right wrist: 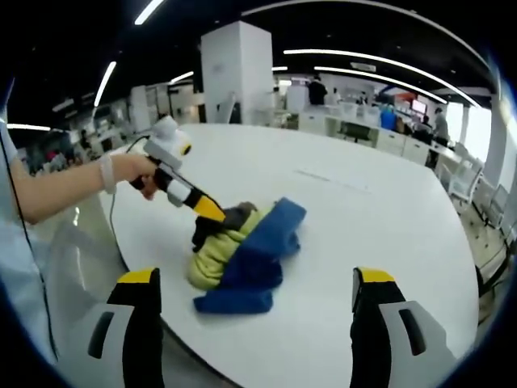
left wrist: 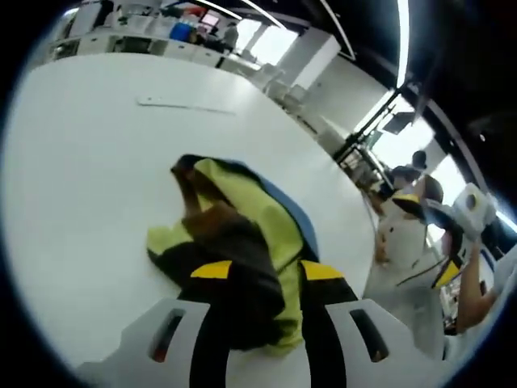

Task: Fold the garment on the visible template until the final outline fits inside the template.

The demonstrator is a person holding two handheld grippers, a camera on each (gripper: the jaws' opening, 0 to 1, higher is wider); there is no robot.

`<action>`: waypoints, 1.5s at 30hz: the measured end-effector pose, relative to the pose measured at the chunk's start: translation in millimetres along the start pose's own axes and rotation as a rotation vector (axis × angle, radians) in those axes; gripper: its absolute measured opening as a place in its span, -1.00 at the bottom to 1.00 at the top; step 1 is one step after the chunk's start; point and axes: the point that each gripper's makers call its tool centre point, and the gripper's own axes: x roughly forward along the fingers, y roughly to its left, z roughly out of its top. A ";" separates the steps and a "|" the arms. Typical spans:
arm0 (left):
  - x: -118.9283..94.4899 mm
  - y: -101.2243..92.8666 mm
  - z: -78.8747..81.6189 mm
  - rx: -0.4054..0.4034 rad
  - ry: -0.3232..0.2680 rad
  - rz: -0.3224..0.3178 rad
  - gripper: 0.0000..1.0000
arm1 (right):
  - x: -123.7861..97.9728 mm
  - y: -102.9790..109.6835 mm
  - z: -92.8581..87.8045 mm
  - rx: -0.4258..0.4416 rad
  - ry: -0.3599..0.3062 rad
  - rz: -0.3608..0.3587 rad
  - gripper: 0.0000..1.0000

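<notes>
White and broad, the bench sits in an open office with ceiling strip lights. In the right gripper view, a person's hand at the left holds the left claw, its yellow-tipped jaws closed on the dark edge of the garment, a crumpled heap of yellow-green, brown and blue cloth lying near the bench's near edge. The right claw hangs just short of the heap, jaws wide apart and holding nothing. In the left gripper view, the left claw grips bunched dark and yellow-green fabric.
</notes>
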 end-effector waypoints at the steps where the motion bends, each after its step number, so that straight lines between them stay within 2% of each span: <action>1: 0.2 0.5 0.6 -0.004 -0.004 0.000 -0.48 | 0.1 0.0 -0.5 0.001 0.002 -0.001 0.95; 4: 1.3 2.6 2.7 -0.024 -0.023 -0.003 -0.55 | -0.6 -0.8 -0.9 0.003 0.001 -0.002 0.95; 8: 3.5 10.5 -0.8 -0.016 -0.018 0.032 -0.66 | -2.7 -3.1 -1.6 0.005 0.001 -0.009 0.94; 15: 5.7 7.5 -1.6 -0.016 -0.030 0.020 -0.79 | -2.6 -3.8 -5.8 0.015 0.010 -0.009 0.93; 24: 7.5 14.1 0.0 -0.003 -0.056 0.051 -0.93 | -1.5 -3.5 -5.4 0.011 0.014 -0.007 0.92; 26: 5.4 18.5 4.7 0.013 -0.088 0.082 -0.94 | -1.6 -3.4 -5.6 0.010 0.015 -0.006 0.92; 28: 3.3 17.3 6.4 0.013 -0.096 0.082 -1.00 | -1.4 -2.9 -5.5 0.010 0.015 -0.005 0.91; 39: 0.4 14.2 15.2 0.056 -0.120 0.087 -1.00 | 0.1 1.8 -4.6 -0.001 0.018 0.012 0.85; 45: -5.1 11.1 19.1 0.120 -0.124 0.109 -1.00 | 0.5 4.9 -5.8 -0.004 0.023 0.022 0.82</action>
